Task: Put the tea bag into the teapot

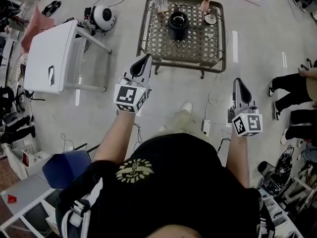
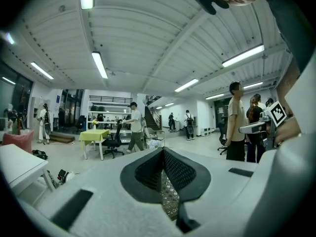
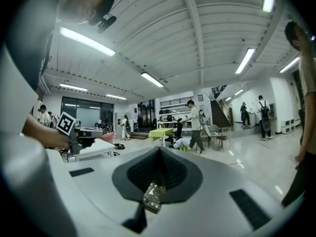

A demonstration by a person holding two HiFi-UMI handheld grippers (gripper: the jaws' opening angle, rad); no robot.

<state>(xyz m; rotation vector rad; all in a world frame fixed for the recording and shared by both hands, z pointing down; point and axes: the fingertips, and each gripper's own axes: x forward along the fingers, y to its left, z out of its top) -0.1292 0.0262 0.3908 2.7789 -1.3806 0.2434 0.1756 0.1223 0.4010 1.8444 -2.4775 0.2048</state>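
Observation:
A black teapot (image 1: 178, 25) stands on a low metal lattice table (image 1: 198, 48) ahead of me. At the table's far left corner lies a small pale packet (image 1: 161, 4); I cannot tell if it is the tea bag. My left gripper (image 1: 146, 57) is held in the air just short of the table's near left corner, jaws together and empty. My right gripper (image 1: 238, 81) hangs over the floor to the right of the table, also shut with nothing in it. The left gripper view (image 2: 163, 149) and the right gripper view (image 3: 159, 149) both show the jaws meeting at the tip.
A pink vase (image 1: 204, 5) with pale flowers and a small dish (image 1: 211, 19) share the table. A white table (image 1: 49, 56) stands at the left, with a round white device (image 1: 104, 16) beyond it. A cable and power strip (image 1: 206, 127) lie on the floor. People's legs (image 1: 292, 83) are at the right.

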